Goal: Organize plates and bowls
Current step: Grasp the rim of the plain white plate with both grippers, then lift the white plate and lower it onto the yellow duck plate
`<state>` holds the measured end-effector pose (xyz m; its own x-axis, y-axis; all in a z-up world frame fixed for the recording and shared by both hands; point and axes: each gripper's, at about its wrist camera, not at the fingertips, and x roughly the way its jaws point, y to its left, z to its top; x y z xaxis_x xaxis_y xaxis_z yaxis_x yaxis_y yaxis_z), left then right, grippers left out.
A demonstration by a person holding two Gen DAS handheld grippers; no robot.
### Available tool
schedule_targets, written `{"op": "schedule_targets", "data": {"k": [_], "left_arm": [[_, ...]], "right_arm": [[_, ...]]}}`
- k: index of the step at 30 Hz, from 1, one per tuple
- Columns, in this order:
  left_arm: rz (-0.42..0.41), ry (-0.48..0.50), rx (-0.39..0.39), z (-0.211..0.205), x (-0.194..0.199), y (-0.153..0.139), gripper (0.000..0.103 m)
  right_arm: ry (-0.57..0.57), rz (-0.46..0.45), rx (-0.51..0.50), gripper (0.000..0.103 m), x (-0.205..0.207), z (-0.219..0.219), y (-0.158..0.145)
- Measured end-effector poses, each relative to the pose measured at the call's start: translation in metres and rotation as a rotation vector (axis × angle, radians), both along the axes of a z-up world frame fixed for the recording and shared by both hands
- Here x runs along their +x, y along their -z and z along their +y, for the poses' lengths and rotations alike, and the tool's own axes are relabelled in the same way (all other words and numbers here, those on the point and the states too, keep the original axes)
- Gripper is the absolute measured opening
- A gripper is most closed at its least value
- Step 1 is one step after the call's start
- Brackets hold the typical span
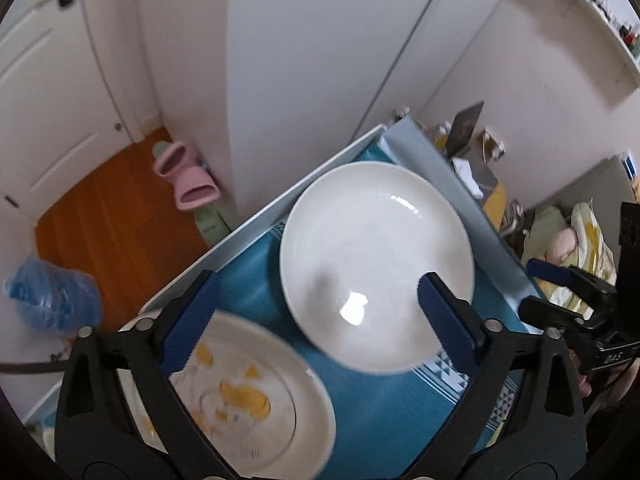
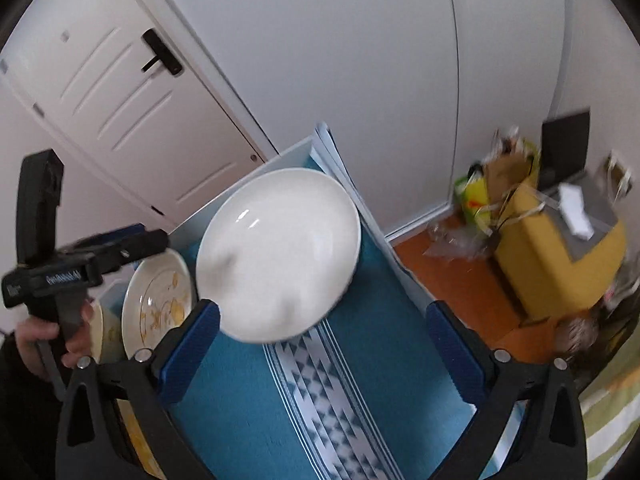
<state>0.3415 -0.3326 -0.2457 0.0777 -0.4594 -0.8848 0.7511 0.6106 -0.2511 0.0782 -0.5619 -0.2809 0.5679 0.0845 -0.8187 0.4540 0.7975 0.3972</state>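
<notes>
Both jaws stand wide apart and empty. The left hand-held gripper point(image 1: 316, 320) hovers over the table point(image 1: 372, 412): plain white plate point(image 1: 376, 256) just ahead, patterned plate point(image 1: 248, 396) beneath its left finger. The right hand-held gripper point(image 2: 320, 348) has the white plate point(image 2: 280, 252) ahead, toward its left finger.

Risk, as judged: glazed rims are slippery; a shallow pinch could let a plate slide off or strike its neighbour, since the two lie close together.

A plain white bowl point(image 1: 376, 264) sits upright on the blue cloth point(image 1: 380, 412). A yellow-patterned white plate point(image 1: 256, 396) lies flat just beside it, apart from its rim.
</notes>
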Motion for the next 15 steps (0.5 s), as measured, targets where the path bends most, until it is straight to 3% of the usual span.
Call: {"op": "schedule_targets", "data": {"k": [4, 12, 15], "left_arm": [[0.068, 0.02, 0.018, -0.019, 0.02, 0.032, 0.083], [0.138, 0.034, 0.039, -0.025, 0.03, 0.06, 0.052], [0.149, 0.036, 0.027, -0.024, 0.032, 0.066, 0.05]], "right_arm": [[0.043, 0.033, 0.055, 0.077, 0.009, -0.007, 0.026], [0.088, 0.038, 0.076, 0.056, 0.022, -0.012, 0.042], [0.098, 0.028, 0.092, 0.048, 0.024, -0.009, 0.046]]}}
